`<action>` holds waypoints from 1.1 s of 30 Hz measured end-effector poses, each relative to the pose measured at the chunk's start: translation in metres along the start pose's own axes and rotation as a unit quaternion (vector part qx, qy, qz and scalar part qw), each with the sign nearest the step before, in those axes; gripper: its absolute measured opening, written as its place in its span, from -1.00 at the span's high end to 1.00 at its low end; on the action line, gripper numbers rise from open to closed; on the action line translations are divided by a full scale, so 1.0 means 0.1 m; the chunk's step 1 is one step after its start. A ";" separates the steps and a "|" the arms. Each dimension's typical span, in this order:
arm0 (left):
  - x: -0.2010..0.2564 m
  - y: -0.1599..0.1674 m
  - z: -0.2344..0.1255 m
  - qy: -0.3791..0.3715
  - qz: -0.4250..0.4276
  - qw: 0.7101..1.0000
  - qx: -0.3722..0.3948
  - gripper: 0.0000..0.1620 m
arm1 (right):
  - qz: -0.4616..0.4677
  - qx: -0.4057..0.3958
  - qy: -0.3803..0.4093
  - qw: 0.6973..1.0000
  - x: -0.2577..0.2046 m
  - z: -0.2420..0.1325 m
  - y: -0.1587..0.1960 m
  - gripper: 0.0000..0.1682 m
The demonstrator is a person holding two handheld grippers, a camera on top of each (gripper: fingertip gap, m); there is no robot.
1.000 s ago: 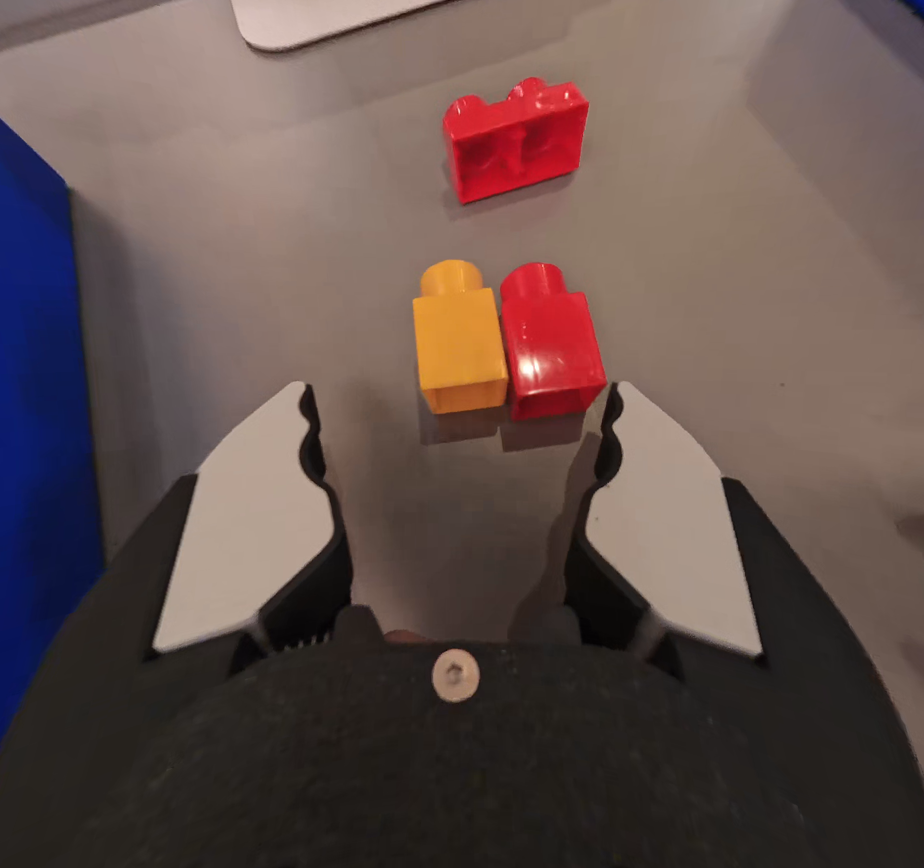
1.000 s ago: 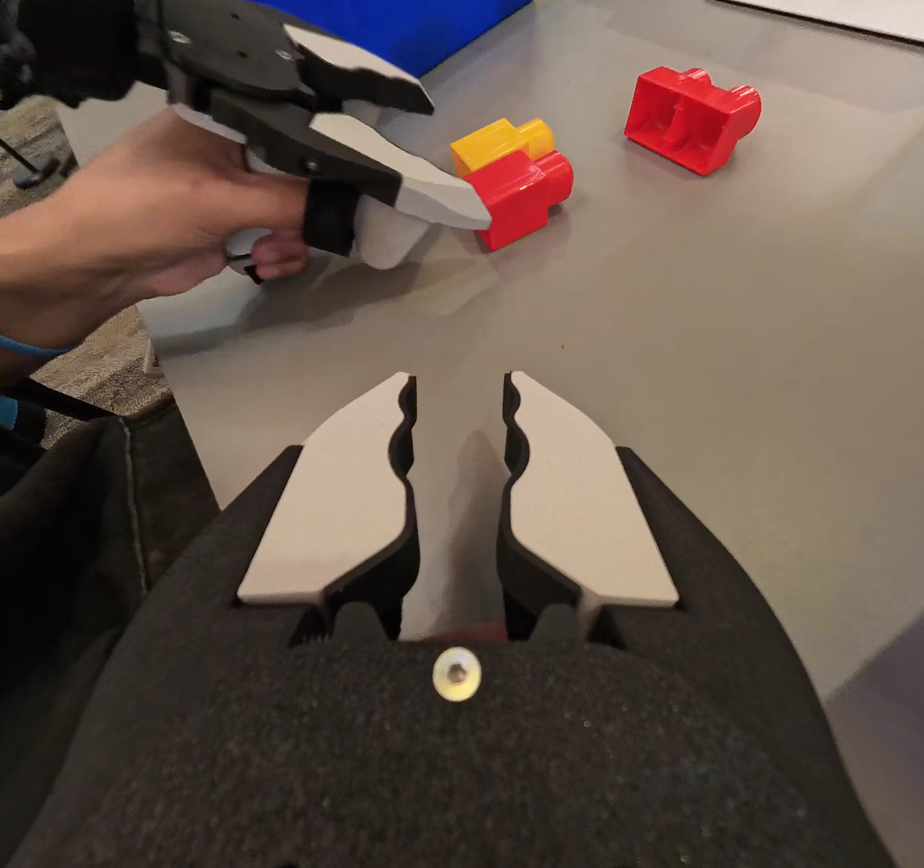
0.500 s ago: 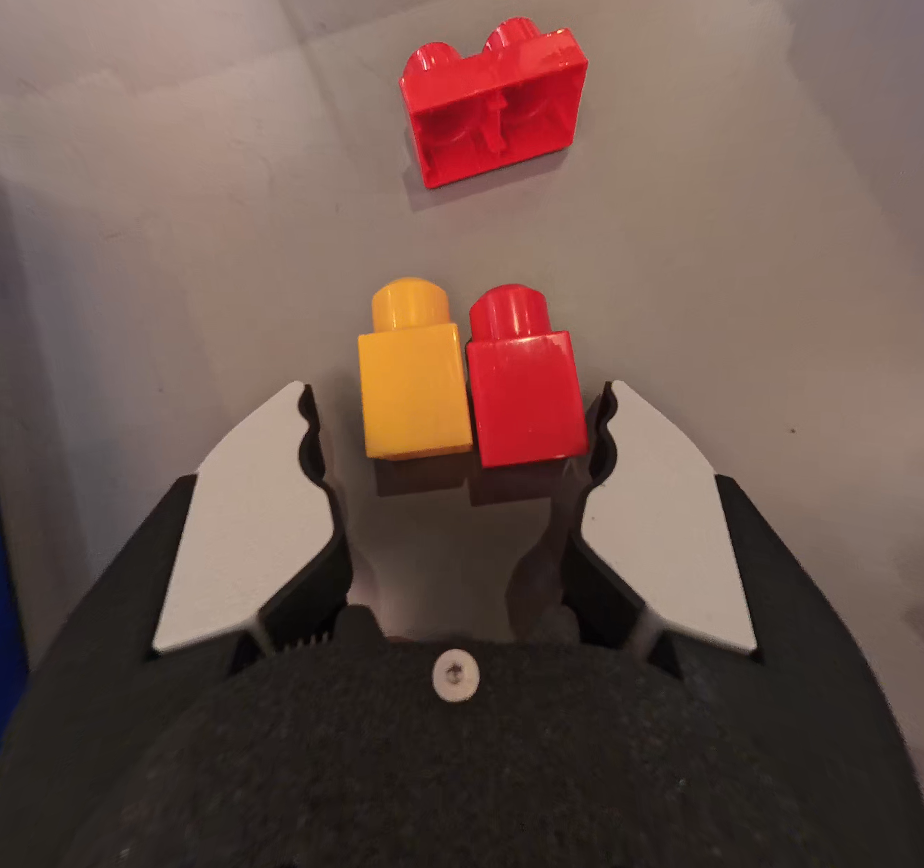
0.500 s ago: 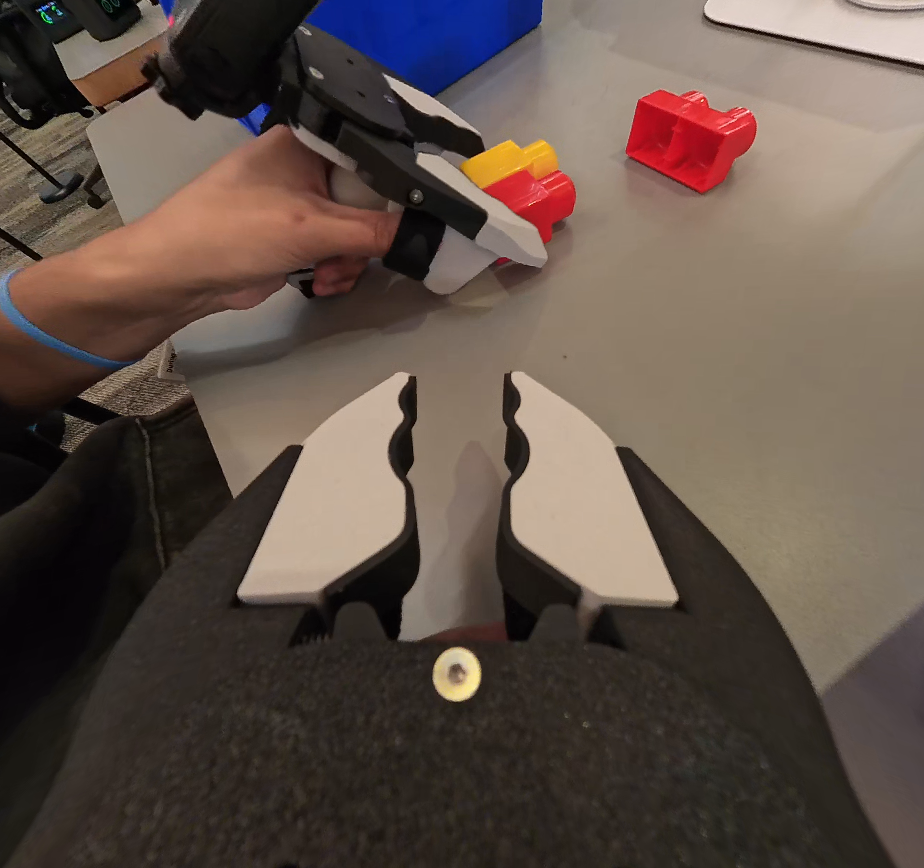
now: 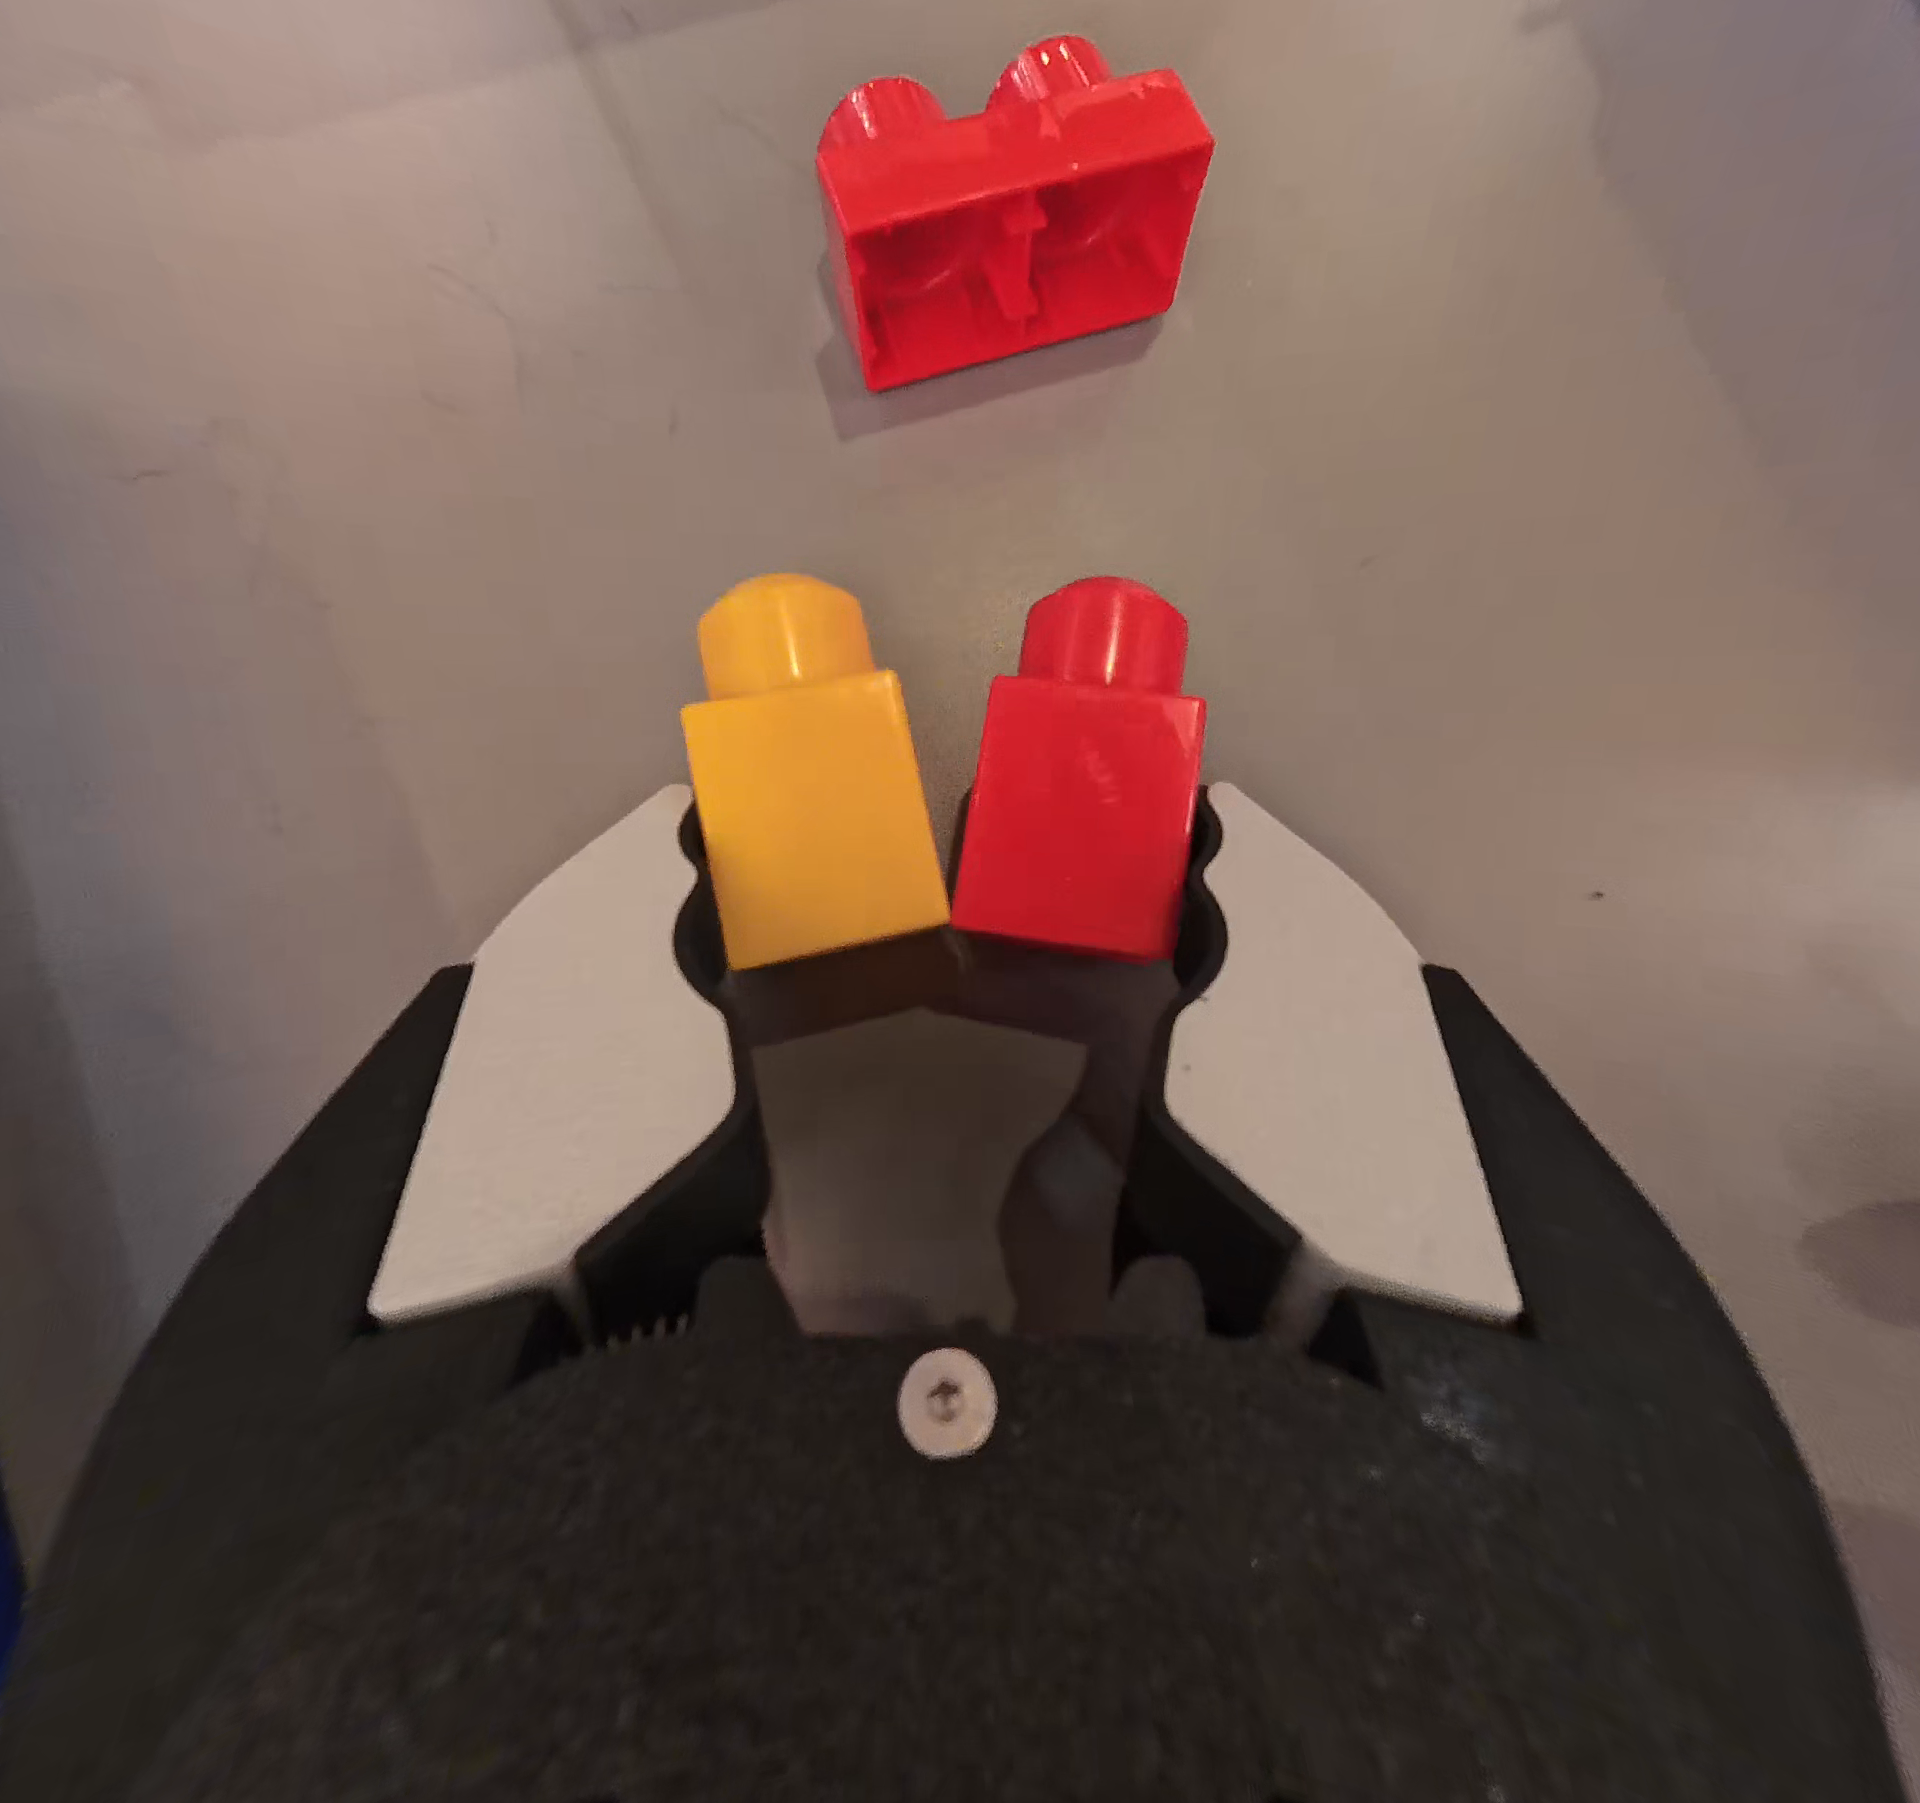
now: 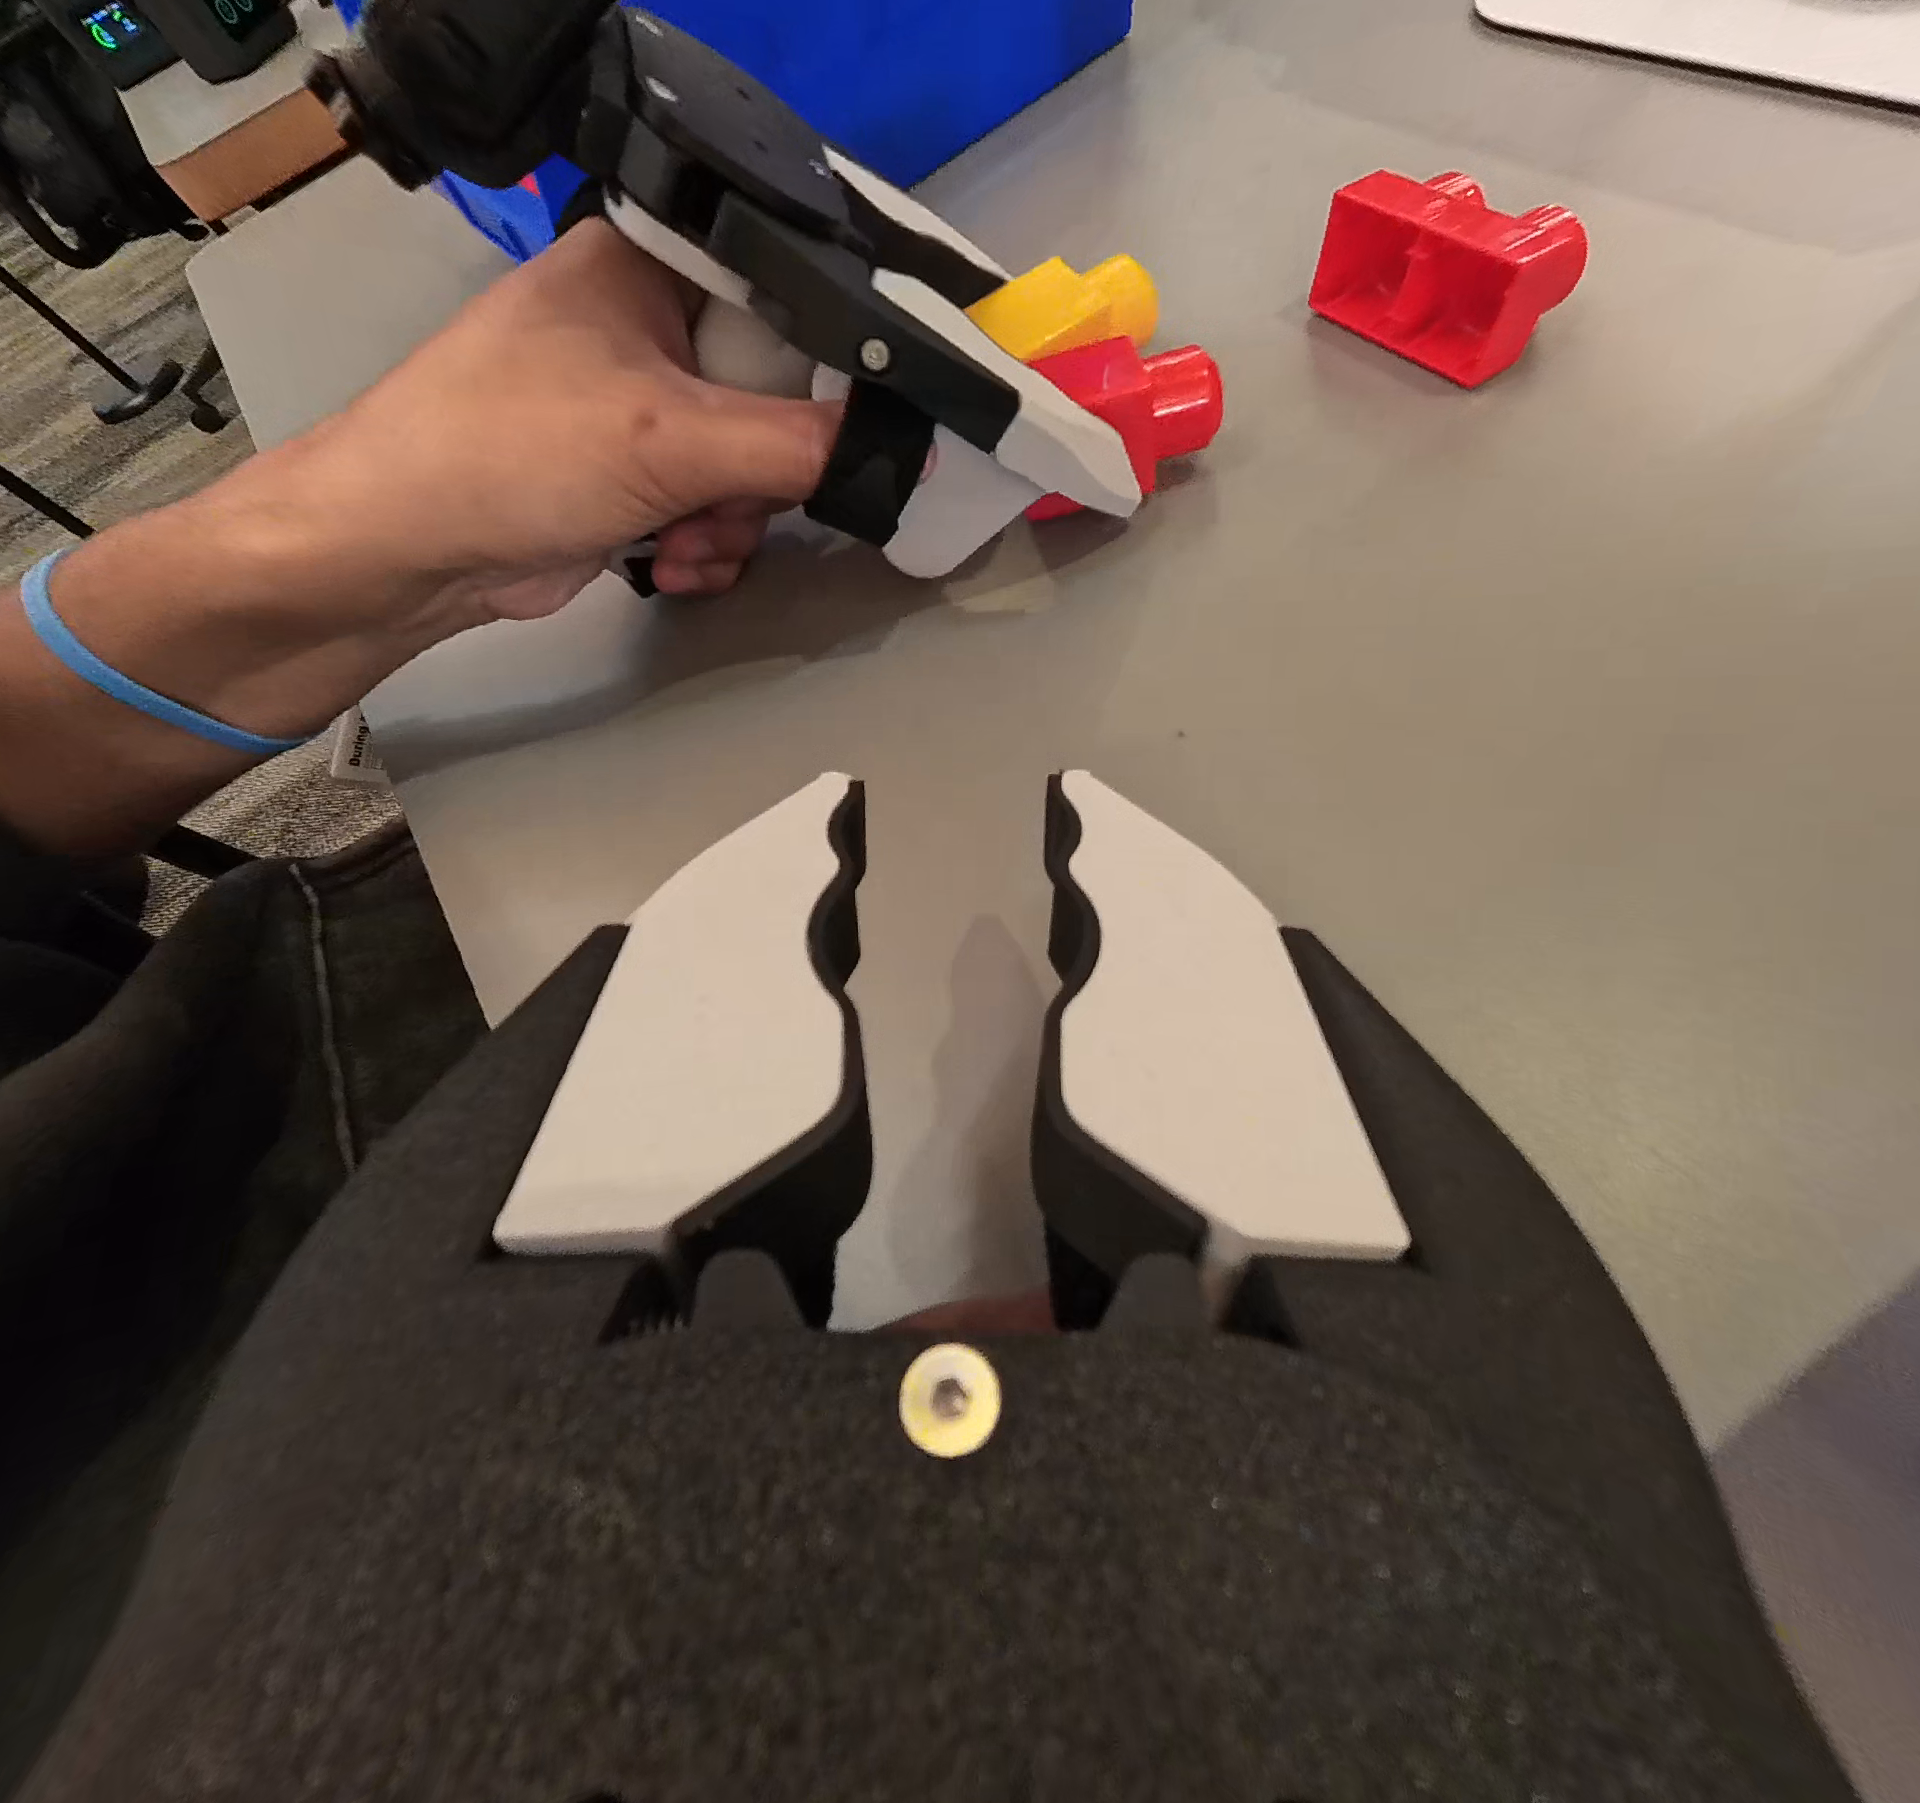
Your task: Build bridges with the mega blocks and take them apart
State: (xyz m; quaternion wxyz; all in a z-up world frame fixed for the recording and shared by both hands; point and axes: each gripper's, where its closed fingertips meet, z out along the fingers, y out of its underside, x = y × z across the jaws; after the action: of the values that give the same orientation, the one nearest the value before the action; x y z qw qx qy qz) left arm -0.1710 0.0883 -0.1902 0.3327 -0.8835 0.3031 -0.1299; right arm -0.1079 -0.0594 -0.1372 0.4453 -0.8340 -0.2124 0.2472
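Pinching two small blocks at once, the left gripper [image 5: 945, 818] has its fingers pressed against the outer sides of a yellow block [image 5: 810, 818] and a small red block [image 5: 1081, 823], which lie side by side on the grey table [image 5: 312, 403] with their single studs pointing away from the camera. The two blocks touch at their near corners and splay apart toward the studs. No brand mark or lettering shows on any block. Beyond them, well apart, a larger red two-stud block [image 5: 1013, 226] lies on its side with its hollow underside facing the left wrist camera.

From the right wrist view, a hand [image 6: 540, 465] wraps around the white handle of the left gripper, forefinger stretched along the black trigger part, wrist straight and low over the table edge, with a blue band [image 6: 125, 683] around the wrist. That gripper slopes down toward the blocks. A small white tag [image 6: 358, 745] with dark print hangs at the table edge below the wrist. The right gripper [image 6: 951, 797] hovers over bare table, near the person, fingers parted by a narrow gap and holding nothing. A blue bin [image 6: 894, 18] stands behind the left gripper, and a white mat [image 6: 1662, 18] lies at the far right.
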 end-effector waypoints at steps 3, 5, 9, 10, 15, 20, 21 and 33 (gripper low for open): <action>-0.01 -0.01 -0.03 0.008 0.006 1.000 0.002 -0.04 | 0.004 0.000 0.000 1.000 0.01 0.00 0.00 0.61; 0.00 -0.01 -0.05 0.022 0.006 1.000 -0.002 -0.02 | 0.005 0.000 -0.002 1.000 0.00 0.00 0.00 0.61; 0.06 0.01 -0.07 0.044 0.036 0.998 -0.014 -0.02 | -0.001 -0.001 0.001 1.000 -0.02 -0.01 0.00 0.61; 0.07 0.04 -0.06 0.051 0.039 0.998 -0.021 -0.04 | -0.001 -0.001 0.001 1.000 -0.02 -0.01 0.00 0.61; 0.05 0.07 -0.03 0.044 0.053 0.997 -0.019 -0.07 | -0.003 -0.002 0.002 1.000 -0.03 -0.01 0.00 0.61; 0.08 0.05 -0.12 0.054 0.049 0.997 -0.010 -0.14 | -0.006 -0.003 0.003 1.000 -0.03 -0.03 -0.01 0.61; 0.07 0.03 -0.15 0.049 0.054 0.997 -0.010 -0.14 | -0.006 -0.003 0.004 1.000 -0.03 -0.03 -0.01 0.61; 0.11 0.10 -0.04 0.041 0.070 0.993 -0.082 0.00 | -0.009 -0.012 0.000 1.000 -0.05 -0.01 0.03 0.61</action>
State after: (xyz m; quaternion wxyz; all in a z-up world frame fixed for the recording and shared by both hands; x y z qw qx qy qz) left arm -0.1686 0.0731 -0.1933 0.2546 -0.8783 0.3874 -0.1171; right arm -0.1110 -0.0641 -0.1378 0.4371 -0.8374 -0.2232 0.2405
